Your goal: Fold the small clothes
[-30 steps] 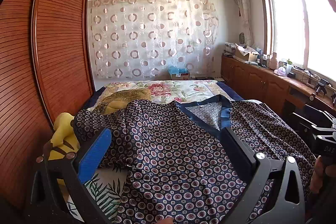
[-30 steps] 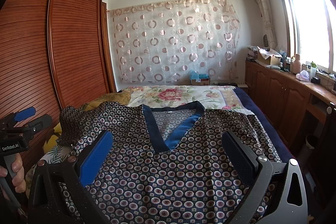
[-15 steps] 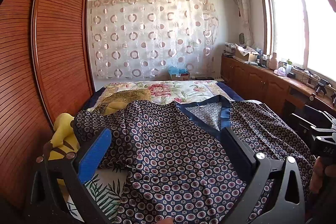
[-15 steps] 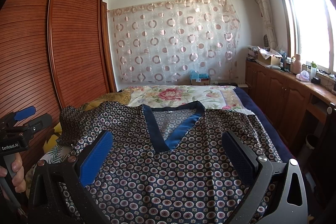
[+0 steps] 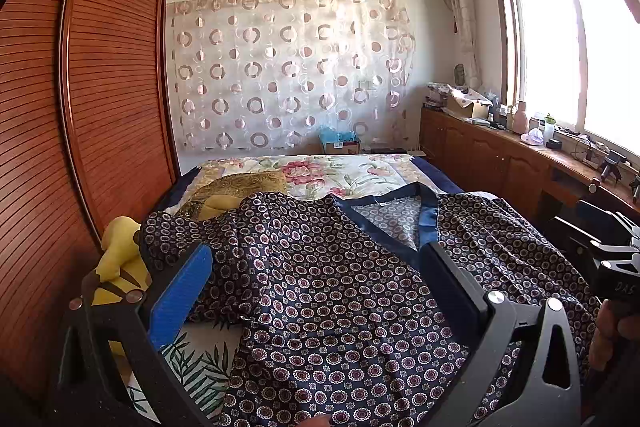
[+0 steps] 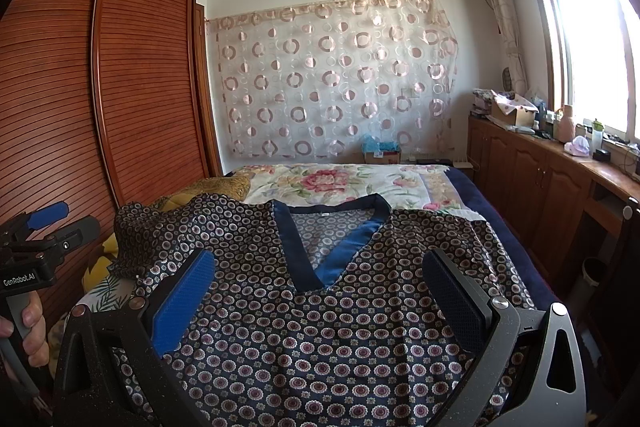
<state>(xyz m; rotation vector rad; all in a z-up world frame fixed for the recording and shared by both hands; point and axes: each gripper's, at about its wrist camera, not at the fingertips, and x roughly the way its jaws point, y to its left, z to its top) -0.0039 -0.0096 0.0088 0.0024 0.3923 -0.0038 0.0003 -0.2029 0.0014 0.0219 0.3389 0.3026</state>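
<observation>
A navy top with a small circle print and a blue V-neck band (image 5: pixel 332 291) (image 6: pixel 320 327) lies spread flat on the bed, neck toward the far end. Its left sleeve (image 6: pixel 160 231) is bunched up at the bed's left side. My left gripper (image 5: pixel 316 287) hovers open over the shirt's left half, nothing between its fingers. Over the shirt's chest, below the V-neck, my right gripper (image 6: pixel 320 291) is also open and empty. Each gripper shows at the edge of the other's view, held by a hand (image 6: pixel 28 331).
The bed carries a floral quilt (image 6: pixel 340 183) beyond the shirt, a gold cushion (image 5: pixel 240 187) and a yellow soft toy (image 5: pixel 116 259) at its left. Slatted wardrobe doors (image 6: pixel 140 87) stand close on the left. A wooden cabinet run (image 6: pixel 540 187) with clutter lines the right under the window.
</observation>
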